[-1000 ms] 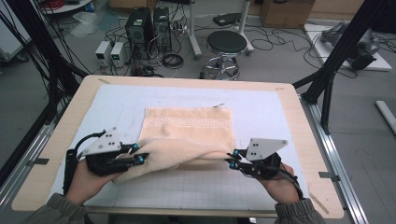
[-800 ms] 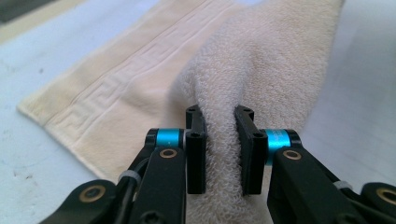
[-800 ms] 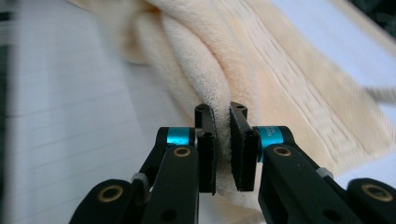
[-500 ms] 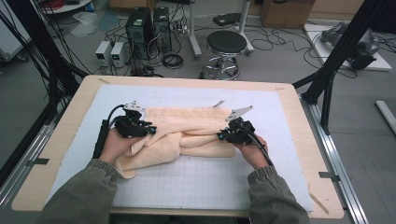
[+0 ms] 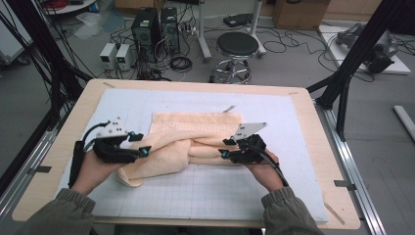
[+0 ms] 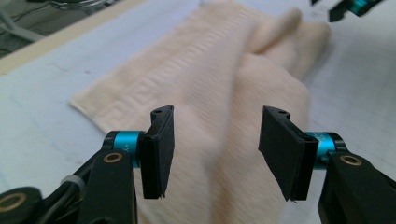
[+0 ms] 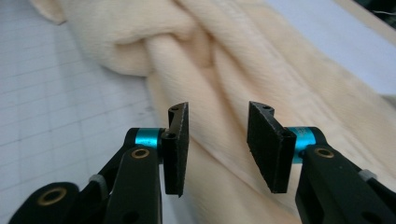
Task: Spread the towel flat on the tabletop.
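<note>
1. The table [image 5: 63, 147] has a pale wooden top with rounded corners; its wood shows as a border along all four edges.
2. A white mat [image 5: 205, 191] with a fine grid covers most of the table; it runs close to the near edge and stops short of the far, left and right edges.
3. A peach towel [image 5: 195, 132] lies on the mat, about mid-table, slightly toward the far edge; its far part lies flat with a woven key-pattern band; its near part is bunched into thick folds that trail toward the near left corner.
4. Short strips of tape [image 5: 229, 108] hold the mat at the far edge and near the near right corner.
</note>
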The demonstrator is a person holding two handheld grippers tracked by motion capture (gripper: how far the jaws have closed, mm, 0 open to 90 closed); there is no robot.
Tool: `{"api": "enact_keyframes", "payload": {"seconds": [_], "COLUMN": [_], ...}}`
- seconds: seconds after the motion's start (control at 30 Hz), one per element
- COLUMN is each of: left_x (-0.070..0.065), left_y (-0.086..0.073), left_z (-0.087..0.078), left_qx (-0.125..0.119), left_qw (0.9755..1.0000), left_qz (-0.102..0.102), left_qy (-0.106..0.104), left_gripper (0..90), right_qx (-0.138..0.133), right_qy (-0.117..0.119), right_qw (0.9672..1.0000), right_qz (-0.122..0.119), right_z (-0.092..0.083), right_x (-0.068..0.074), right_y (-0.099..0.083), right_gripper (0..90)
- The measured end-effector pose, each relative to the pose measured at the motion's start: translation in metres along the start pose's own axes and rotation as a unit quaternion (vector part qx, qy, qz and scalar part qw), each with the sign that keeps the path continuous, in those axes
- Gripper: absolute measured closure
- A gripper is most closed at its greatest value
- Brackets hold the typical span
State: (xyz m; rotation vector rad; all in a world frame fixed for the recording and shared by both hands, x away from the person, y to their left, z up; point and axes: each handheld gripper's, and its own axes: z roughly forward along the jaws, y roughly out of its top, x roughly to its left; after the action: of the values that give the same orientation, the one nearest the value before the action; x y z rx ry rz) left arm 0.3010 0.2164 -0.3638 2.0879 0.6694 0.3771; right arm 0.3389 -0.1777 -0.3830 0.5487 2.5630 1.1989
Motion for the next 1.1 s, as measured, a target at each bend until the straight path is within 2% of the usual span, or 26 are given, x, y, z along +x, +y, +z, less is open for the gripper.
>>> {"api": "enact_keyframes", "payload": {"seconds": [0.1, 0.17, 0.27, 0.33, 0.37, 0.43, 0.47, 0.5, 0.6, 0.77, 0.93, 1.1], "left_x": [-0.008, -0.007, -0.005, -0.004, -0.004, -0.004, -0.004, -0.004, -0.006, -0.01, -0.017, -0.019], "left_y": [-0.018, -0.028, -0.036, -0.036, -0.035, -0.033, -0.031, -0.028, -0.021, 0.0, 0.023, 0.042], "left_z": [0.015, 0.026, 0.042, 0.048, 0.05, 0.049, 0.047, 0.043, 0.033, 0.015, 0.002, -0.003], "left_qx": [0.031, 0.051, 0.077, 0.087, 0.089, 0.088, 0.083, 0.08, 0.056, 0.016, -0.012, -0.043], "left_qw": [0.9992, 0.9981, 0.9966, 0.9958, 0.9957, 0.9959, 0.9964, 0.9966, 0.9983, 0.9998, 0.9998, 0.9988], "left_qz": [0.015, 0.01, 0.009, 0.02, 0.018, 0.016, 0.012, 0.015, 0.016, 0.008, 0.017, 0.009], "left_qy": [-0.019, -0.032, -0.028, -0.018, -0.016, -0.011, -0.01, -0.007, -0.001, -0.002, -0.007, -0.023], "left_gripper": [47.4, 49.5, 53.9, 63.6, 68.6, 77.4, 80.7, 82.6, 84.9, 85.3, 85.5, 85.5], "right_qx": [0.006, 0.011, 0.011, 0.012, 0.013, 0.024, 0.03, 0.03, 0.02, 0.015, 0.009, -0.01], "right_qy": [0.021, 0.028, 0.031, 0.031, 0.035, 0.044, 0.05, 0.054, 0.058, 0.047, 0.03, 0.005], "right_qw": [0.9997, 0.9993, 0.9994, 0.9994, 0.9993, 0.9987, 0.9983, 0.998, 0.9981, 0.9986, 0.9991, 0.9996], "right_qz": [-0.012, -0.02, -0.015, -0.01, -0.008, -0.008, -0.01, -0.008, -0.007, -0.017, -0.028, -0.026], "right_z": [0.02, 0.035, 0.056, 0.071, 0.076, 0.085, 0.086, 0.085, 0.07, 0.034, -0.01, -0.055], "right_x": [0.012, 0.015, 0.014, 0.012, 0.012, 0.011, 0.011, 0.01, 0.007, 0.003, 0.004, -0.002], "right_y": [0.004, 0.007, 0.012, 0.013, 0.013, 0.012, 0.011, 0.011, 0.012, 0.012, 0.01, 0.006], "right_gripper": [57.5, 57.1, 57.1, 58.3, 61.0, 73.7, 80.8, 83.3, 84.4, 84.4, 84.4, 84.4]}}
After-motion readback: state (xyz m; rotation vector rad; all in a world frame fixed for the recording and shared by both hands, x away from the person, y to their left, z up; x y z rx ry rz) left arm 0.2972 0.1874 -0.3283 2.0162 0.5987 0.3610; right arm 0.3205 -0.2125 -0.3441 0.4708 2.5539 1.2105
